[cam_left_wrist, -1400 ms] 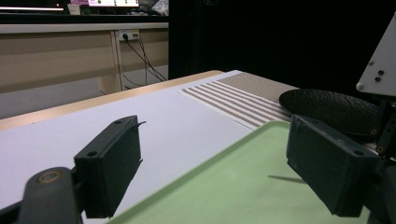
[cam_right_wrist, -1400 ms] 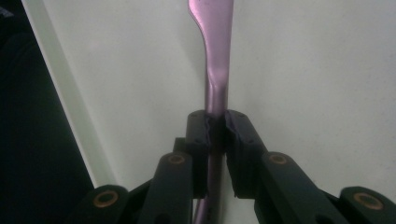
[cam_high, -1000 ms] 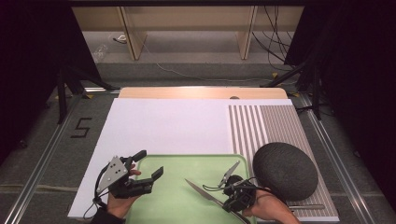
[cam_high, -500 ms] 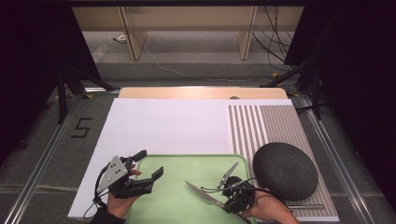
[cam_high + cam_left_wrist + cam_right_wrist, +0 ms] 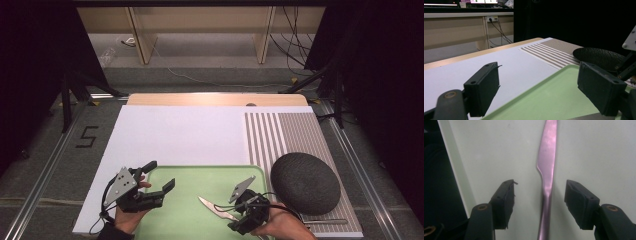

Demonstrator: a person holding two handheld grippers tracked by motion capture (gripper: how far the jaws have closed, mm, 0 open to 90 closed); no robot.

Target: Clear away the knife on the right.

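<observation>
A metal table knife (image 5: 216, 209) (image 5: 547, 172) lies flat on the pale green tray (image 5: 200, 180) (image 5: 599, 150), blade toward the tray's middle. My right gripper (image 5: 239, 216) (image 5: 539, 201) points down over its handle; its jaws have just been opening and now stand apart on either side of the handle, pads clear of it. My left gripper (image 5: 157, 176) (image 5: 541, 87) hovers over the tray's left edge (image 5: 554, 75), held level, open and empty.
A dark grey domed object (image 5: 305, 182) (image 5: 599, 56) rests on the striped mat (image 5: 280, 135) (image 5: 549, 51) just right of the tray. The white board (image 5: 175, 135) stretches behind the tray. The table's wooden far edge (image 5: 215, 99) borders a drop to the floor.
The right gripper's jaws have spread apart and let go of the knife, which went from tilted in the grip to lying flat on the tray. The left gripper stayed still.
</observation>
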